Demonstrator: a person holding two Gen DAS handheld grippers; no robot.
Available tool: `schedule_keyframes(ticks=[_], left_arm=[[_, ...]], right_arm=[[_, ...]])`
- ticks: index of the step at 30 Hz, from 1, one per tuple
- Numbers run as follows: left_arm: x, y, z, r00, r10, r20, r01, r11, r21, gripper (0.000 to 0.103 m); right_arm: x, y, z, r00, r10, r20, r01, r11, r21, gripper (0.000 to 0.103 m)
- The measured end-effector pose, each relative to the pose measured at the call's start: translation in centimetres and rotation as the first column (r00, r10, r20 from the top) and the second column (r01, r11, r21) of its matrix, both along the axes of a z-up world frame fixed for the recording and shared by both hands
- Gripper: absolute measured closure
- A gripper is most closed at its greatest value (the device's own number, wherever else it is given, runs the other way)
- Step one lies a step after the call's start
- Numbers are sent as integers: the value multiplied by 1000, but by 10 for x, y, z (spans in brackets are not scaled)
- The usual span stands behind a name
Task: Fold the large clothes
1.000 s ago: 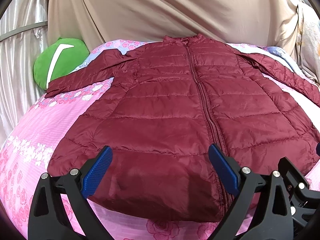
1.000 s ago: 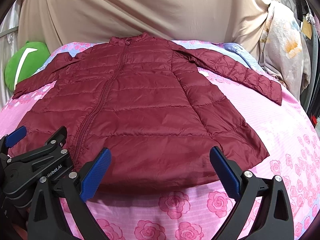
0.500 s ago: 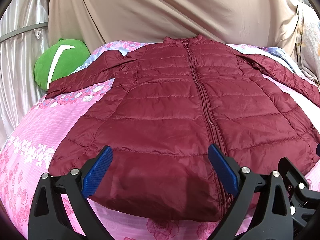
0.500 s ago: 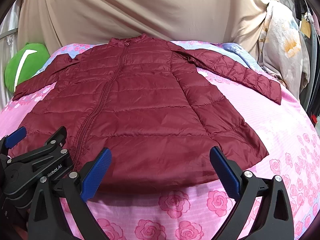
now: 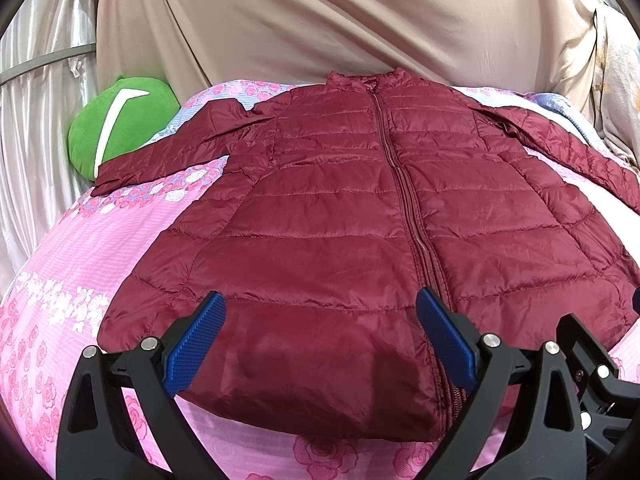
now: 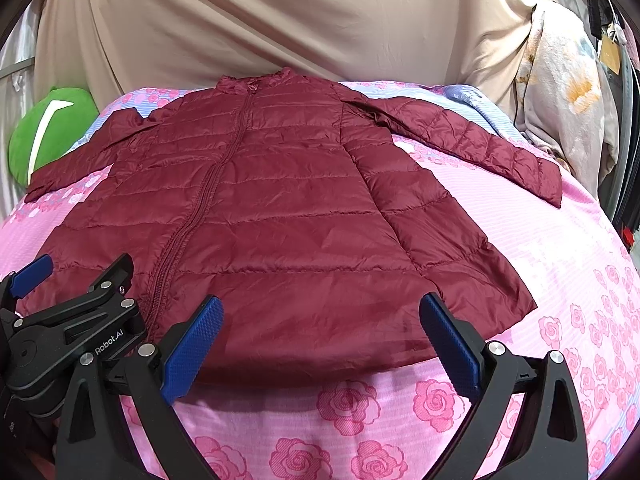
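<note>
One maroon jacket (image 5: 340, 240) lies flat; two grippers, left gripper (image 5: 320, 344) and right gripper (image 6: 322, 344), jaws spread wide, empty.

Maroon quilted jacket (image 5: 340, 240) on pink rose-print bedsheet (image 6: 560, 280); green cushion (image 5: 120, 128), beige backdrop (image 5: 320, 20).

Both views low, facing jacket (image 5: 340, 240) hem

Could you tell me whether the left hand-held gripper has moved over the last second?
No. The left hand-held gripper sits at the same spot over the jacket hem, with the green cushion unmoved.
</note>
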State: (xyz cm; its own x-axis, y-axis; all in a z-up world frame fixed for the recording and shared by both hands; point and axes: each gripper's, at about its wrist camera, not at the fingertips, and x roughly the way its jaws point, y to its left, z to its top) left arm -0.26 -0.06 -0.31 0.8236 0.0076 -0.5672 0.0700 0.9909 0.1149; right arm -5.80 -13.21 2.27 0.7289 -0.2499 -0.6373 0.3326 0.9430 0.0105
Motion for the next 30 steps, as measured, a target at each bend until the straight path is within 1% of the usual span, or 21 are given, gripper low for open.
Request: schedule_keyframes(ticks=[22,27,30], left_arm=[[0,1,-1,1000,1,-6,-1,1000,-1,10],[-2,0,-1,1000,6,5,-6,1000,12,10],[-3,-1,-1,1000,26,5,-26,999,21,9]], right_arm=[[-2,-1,0,1000,2,1,-2,1000,3,6],[-2,-2,0,1000,2,0,-2,1000,4,6],[-3,-3,0,1000,-1,-2,1,1000,1,6]])
